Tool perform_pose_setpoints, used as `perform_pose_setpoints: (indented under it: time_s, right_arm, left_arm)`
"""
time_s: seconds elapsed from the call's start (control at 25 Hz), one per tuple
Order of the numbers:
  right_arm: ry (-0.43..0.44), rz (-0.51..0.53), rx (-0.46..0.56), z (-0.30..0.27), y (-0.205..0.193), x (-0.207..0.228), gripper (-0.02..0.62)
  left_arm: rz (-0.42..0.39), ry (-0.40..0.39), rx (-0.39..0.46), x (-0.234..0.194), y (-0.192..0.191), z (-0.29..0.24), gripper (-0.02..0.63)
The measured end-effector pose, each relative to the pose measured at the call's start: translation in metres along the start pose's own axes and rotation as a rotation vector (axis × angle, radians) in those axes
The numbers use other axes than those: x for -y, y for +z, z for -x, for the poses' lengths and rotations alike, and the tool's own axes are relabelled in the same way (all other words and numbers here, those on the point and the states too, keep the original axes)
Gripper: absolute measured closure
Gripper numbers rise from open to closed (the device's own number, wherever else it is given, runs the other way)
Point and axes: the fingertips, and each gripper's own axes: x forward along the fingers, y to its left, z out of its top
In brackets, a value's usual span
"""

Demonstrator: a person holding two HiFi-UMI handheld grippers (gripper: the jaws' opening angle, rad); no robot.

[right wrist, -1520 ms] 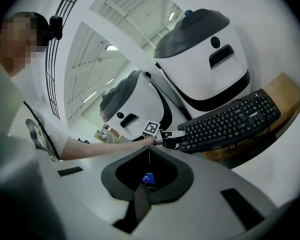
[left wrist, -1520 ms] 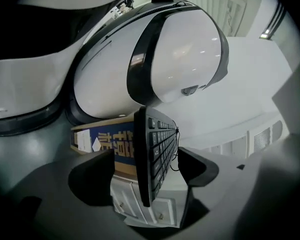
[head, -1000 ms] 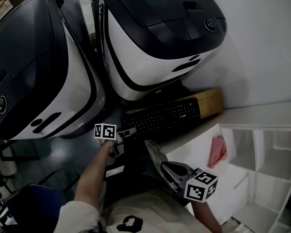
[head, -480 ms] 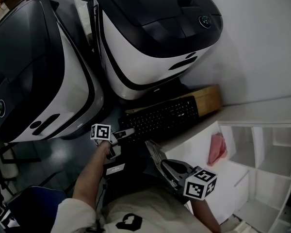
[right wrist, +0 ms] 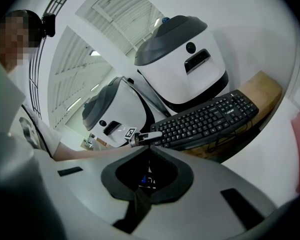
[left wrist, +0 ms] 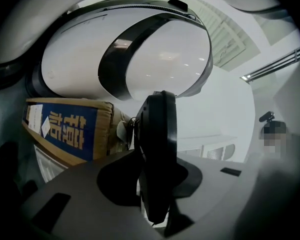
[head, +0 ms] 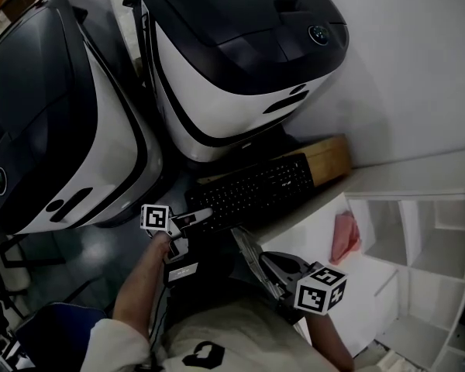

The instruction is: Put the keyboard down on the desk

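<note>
- Two big white-and-black machines (head: pixel 232 60) fill the back.
- White desk (head: pixel 314 222): the keyboard isn't lying on it.
- Keyboard (head: pixel 257 191) sits above a cardboard box (head: pixel 329 157), so the setting-down looks unfinished.
- Left gripper (head: pixel 195 216) is clamped on the keyboard's end.
- Right gripper (right wrist: pixel 149 151) has its jaws together, holding nothing.

The keyboard (head: pixel 257 192) is in front of a machine (head: pixel 232 60), a box (head: pixel 331 155) just behind its right end. A second machine (head: pixel 54 115) stands left, shelves (head: pixel 418 239) right.

Black keyboard (head: pixel 256 192), tan box (head: pixel 330 155)
</note>
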Motion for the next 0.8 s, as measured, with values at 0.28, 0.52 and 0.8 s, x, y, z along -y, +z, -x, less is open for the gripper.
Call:
perform_pose_setpoints:
  time_s: [0.28,0.52,0.8]
  right_arm:
    - [-0.030,-0.001,0.008,0.003,0.005,0.015,0.572]
    - [-0.117,0.018,0.027,0.018,0.016,0.050,0.572]
    - [-0.250,0.128,0.099,0.054,0.057,0.112,0.571]
  left_arm:
    - [-0.026,0.012,0.003,0.005,-0.002,0.011,0.508]
    - [-0.084,0.018,-0.017,0.018,-0.002,0.025,0.508]
    - [-0.133,-0.039,-0.056,0.046,-0.007,0.036,0.508]
